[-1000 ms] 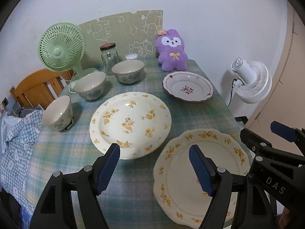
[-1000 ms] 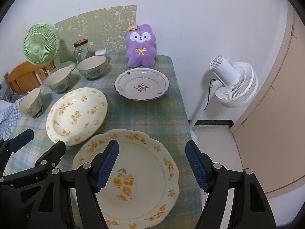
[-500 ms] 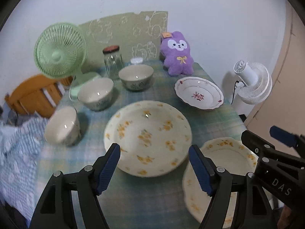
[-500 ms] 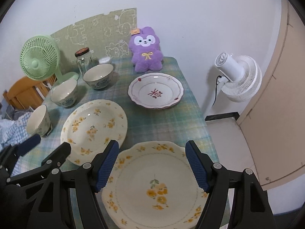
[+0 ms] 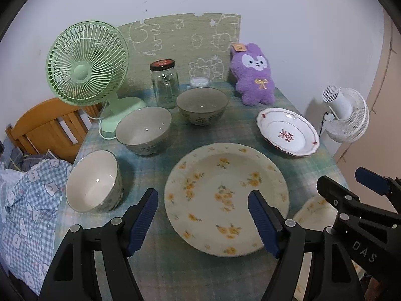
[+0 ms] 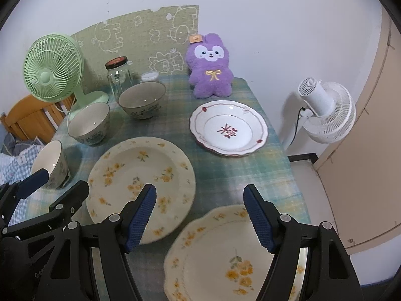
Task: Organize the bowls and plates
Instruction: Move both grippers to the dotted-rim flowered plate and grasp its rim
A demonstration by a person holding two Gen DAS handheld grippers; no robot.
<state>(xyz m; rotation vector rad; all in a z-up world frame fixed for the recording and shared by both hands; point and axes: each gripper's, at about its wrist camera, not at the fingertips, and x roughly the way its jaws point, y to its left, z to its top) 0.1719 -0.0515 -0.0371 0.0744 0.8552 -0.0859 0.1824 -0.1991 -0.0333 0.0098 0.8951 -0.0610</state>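
Both tools, left tool (image 5: 203, 222) and right tool (image 6: 199, 217), stand wide apart, gripping nothing. A round yellow-flowered plate (image 5: 225, 198) lies mid-surface; a scalloped yellow-flowered plate (image 6: 225, 255) at 5 o'clock, a red-trimmed white plate (image 6: 228, 128) at 2. Three bowls (image 5: 144, 133) line up from 9 to 12. The surface (image 6: 238, 173) wears green plaid cloth; a white wall (image 5: 275, 7) stands behind.

Both wrist views look steeply down, sharing the table (image 5: 160, 271).
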